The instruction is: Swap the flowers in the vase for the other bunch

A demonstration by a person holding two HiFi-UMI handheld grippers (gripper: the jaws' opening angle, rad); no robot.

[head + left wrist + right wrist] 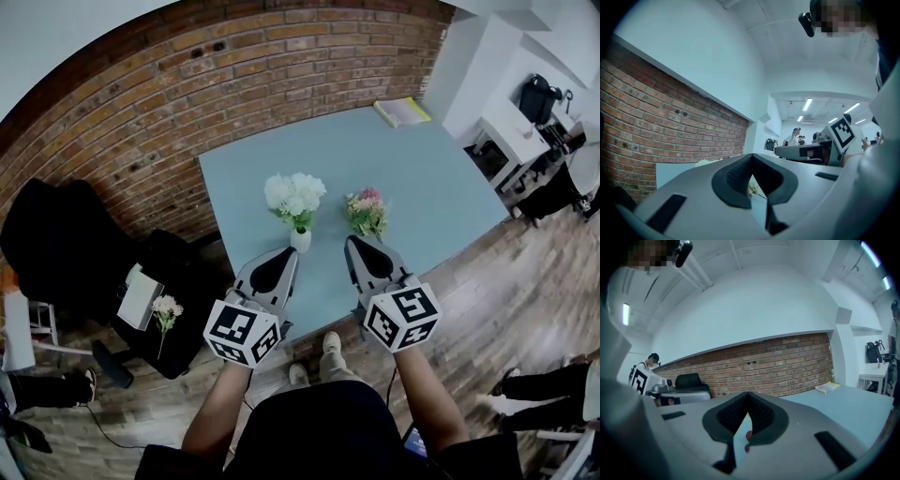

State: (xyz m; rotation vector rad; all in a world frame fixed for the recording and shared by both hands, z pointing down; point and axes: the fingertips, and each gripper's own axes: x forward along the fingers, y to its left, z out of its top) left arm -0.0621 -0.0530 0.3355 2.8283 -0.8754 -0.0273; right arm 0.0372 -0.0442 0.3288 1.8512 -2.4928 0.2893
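Both forearms reach forward from the body, side by side and apart, wrists straight. Each hand carries 1 gripper pointing roughly level toward the near edge of the blue table [441, 178].

Left gripper [291, 252]: jaws pressed together at the tips, nothing between them. Its own view [751, 160] shows the dark pads meeting, with a sliver of greenery visible past them. The tip sits close in front of the white vase [300, 240]; I cannot tell whether they touch.

Right gripper [354, 242]: jaws likewise together and empty. Its own view [748, 397] shows the pads meeting, with pink specks beyond them. The tip is just short of the pink bunch [367, 212].

Count:
- 2 grippers, 1 marker cube on each.
- 1 vase, upright near the table's front edge, holding 1 bunch of white flowers [294, 195].
- 1 pink bunch on the table top, right of the vase and apart from it.
- 1 small pale bunch [166, 310] off the table, on the black chair [173, 319] at left.
- 1 yellow-edged book [402, 111] at the table's far corner.
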